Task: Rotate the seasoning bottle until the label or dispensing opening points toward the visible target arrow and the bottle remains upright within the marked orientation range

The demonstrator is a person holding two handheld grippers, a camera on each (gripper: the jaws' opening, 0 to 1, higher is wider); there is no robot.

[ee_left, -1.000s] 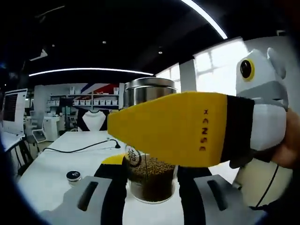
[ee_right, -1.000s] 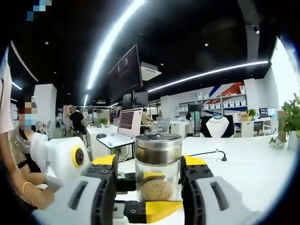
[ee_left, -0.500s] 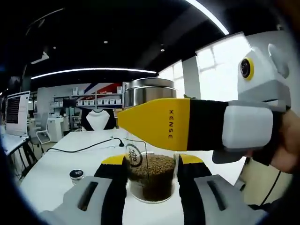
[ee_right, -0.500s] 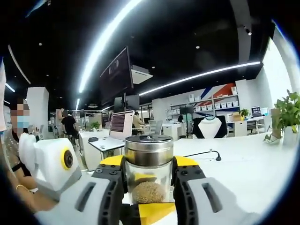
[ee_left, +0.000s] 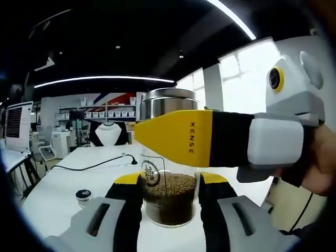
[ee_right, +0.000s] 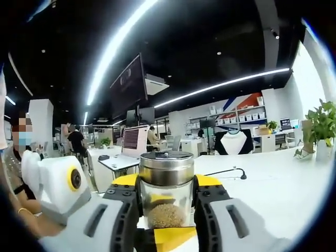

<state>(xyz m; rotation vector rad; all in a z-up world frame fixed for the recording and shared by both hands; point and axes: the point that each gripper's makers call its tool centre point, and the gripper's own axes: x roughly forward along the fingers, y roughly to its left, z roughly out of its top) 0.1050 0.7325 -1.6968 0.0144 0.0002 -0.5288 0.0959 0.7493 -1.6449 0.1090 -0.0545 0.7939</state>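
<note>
Both pairs of fingers are clamped on the seasoning bottle [ee_left: 167, 189], which stands upright on the white bench [ee_left: 68, 178]. The left gripper [ee_left: 168, 202] squeezes its glass body low, beside a round emblem with a character I cannot read. The right gripper [ee_right: 167, 197] grips just under the steel lid [ee_right: 166, 167]; one yellow finger [ee_left: 178, 137] reads "XENSE". A small dark cap [ee_left: 83, 195] lies left of the left fingers.
</note>
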